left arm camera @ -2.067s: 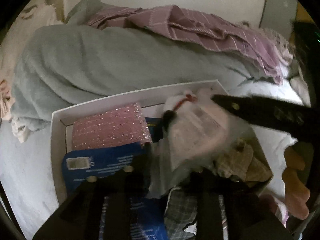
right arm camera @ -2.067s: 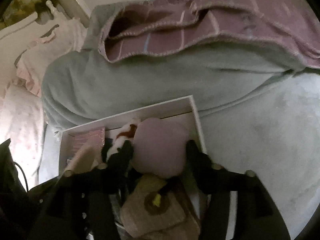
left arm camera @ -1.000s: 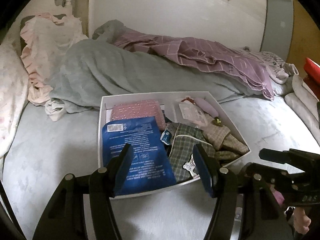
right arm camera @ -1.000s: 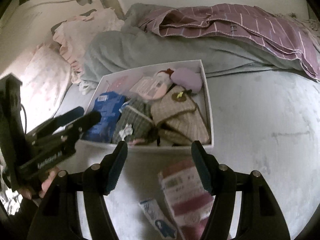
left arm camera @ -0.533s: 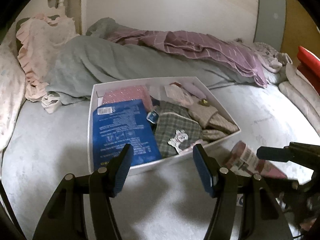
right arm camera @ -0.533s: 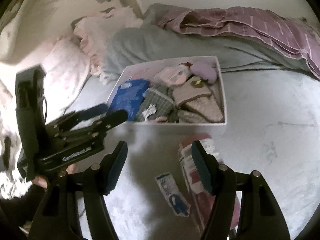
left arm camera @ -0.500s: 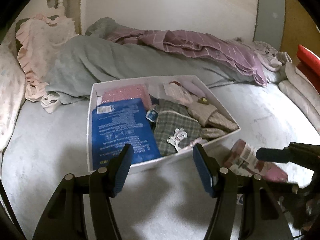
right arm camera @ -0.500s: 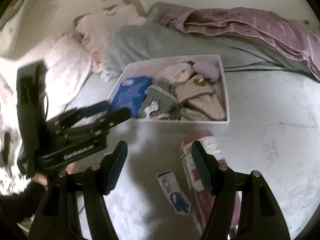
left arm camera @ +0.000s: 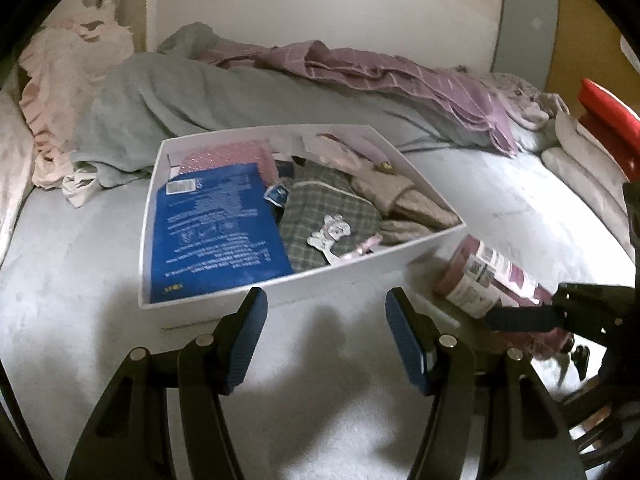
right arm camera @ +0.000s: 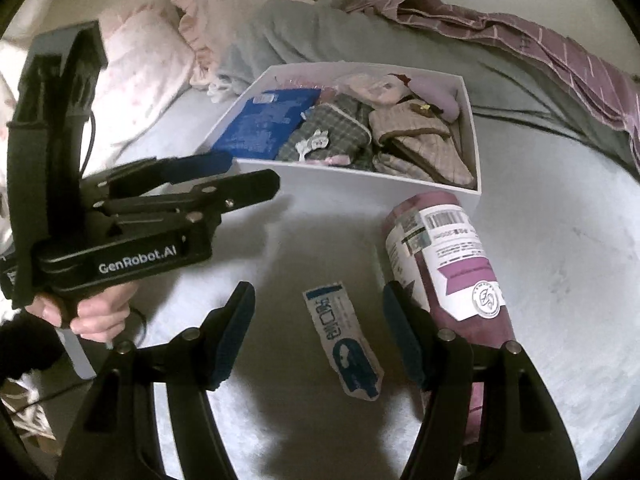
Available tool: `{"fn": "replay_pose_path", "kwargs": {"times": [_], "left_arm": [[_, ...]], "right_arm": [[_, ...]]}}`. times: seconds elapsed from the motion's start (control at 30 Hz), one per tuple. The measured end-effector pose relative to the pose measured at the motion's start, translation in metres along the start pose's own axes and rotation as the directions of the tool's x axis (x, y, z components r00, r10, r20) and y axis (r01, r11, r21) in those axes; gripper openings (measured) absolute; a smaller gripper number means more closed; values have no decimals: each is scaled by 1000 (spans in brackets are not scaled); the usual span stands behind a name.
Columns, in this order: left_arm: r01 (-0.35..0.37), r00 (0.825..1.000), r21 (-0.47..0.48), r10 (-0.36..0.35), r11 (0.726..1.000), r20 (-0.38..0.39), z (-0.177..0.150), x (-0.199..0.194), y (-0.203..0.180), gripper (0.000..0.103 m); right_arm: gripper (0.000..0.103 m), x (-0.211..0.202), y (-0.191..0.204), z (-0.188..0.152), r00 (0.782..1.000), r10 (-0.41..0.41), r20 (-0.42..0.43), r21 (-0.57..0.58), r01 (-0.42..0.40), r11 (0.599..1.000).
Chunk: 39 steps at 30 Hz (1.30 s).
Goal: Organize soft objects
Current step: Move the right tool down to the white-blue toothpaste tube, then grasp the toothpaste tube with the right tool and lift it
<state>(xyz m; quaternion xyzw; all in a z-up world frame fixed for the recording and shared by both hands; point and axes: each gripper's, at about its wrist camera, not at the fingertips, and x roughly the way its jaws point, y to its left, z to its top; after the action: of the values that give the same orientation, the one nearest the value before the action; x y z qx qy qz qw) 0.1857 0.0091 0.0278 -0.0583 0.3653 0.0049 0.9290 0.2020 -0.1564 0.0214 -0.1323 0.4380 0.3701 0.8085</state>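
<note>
Maroon roll [right arm camera: 448,276] with a white label lies on the bed [right arm camera: 560,280] just right of the right gripper [right arm camera: 316,332], whose jaws are spread and empty; a small flat packet [right arm camera: 344,344] lies between them. Left gripper [left arm camera: 326,336], also spread and empty, hangs before the white box [left arm camera: 360,272]. Best shift right, straddle the soft cylinder midway, close gently.

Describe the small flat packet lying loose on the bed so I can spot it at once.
Start at the white box of soft things on the grey bed. In front of its near wall lies a maroon labelled roll; beside that roll, between the right gripper's open fingers, lies the small packet. It alone is thin, flat and white with blue print.
</note>
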Motion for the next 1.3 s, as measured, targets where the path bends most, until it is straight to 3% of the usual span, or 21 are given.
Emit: {"fn": "replay_pose_path", "kwargs": {"times": [0.3, 0.43, 0.7, 0.83, 0.97, 1.07, 1.13, 1.23, 1.3], "left_arm": [[34, 996, -30, -37, 999, -81, -5, 15, 10, 62], [45, 993, -36, -49, 998, -105, -7, 19, 12, 62], [51, 996, -37, -54, 998, -69, -7, 12, 12, 62], [31, 998, -37, -33, 999, -50, -4, 9, 14, 62], [24, 999, 1, -24, 1000, -34, -1, 7, 10, 62], [2, 1000, 26, -2, 1000, 23, 0, -2, 7, 62], [-5, 998, 31, 3, 1000, 68, 1, -9, 7, 62], [0, 996, 40, -4, 999, 94, 3, -14, 7, 62], [4, 997, 45, -8, 999, 79, 3, -12, 7, 62]], "right_arm": [[67, 15, 20, -13, 990, -126, -58, -194, 113, 974], [67, 19, 21, -13, 986, -154, -70, -216, 136, 967], [20, 17, 11, -11, 972, -211, -105, -214, 185, 959], [15, 18, 9, -9, 983, -116, -142, -163, 92, 982], [1, 11, -2, -5, 989, -83, -122, -78, 73, 994], [1, 1, -11, 0, 995, -26, -93, -10, 25, 1000], [1, -4, -13, 2, 996, -30, -79, -1, 30, 1000], [1, -2, -8, 0, 993, -24, -111, -20, 22, 1000], [16, 9, -1, -3, 986, -48, -159, -43, 42, 998]]}}
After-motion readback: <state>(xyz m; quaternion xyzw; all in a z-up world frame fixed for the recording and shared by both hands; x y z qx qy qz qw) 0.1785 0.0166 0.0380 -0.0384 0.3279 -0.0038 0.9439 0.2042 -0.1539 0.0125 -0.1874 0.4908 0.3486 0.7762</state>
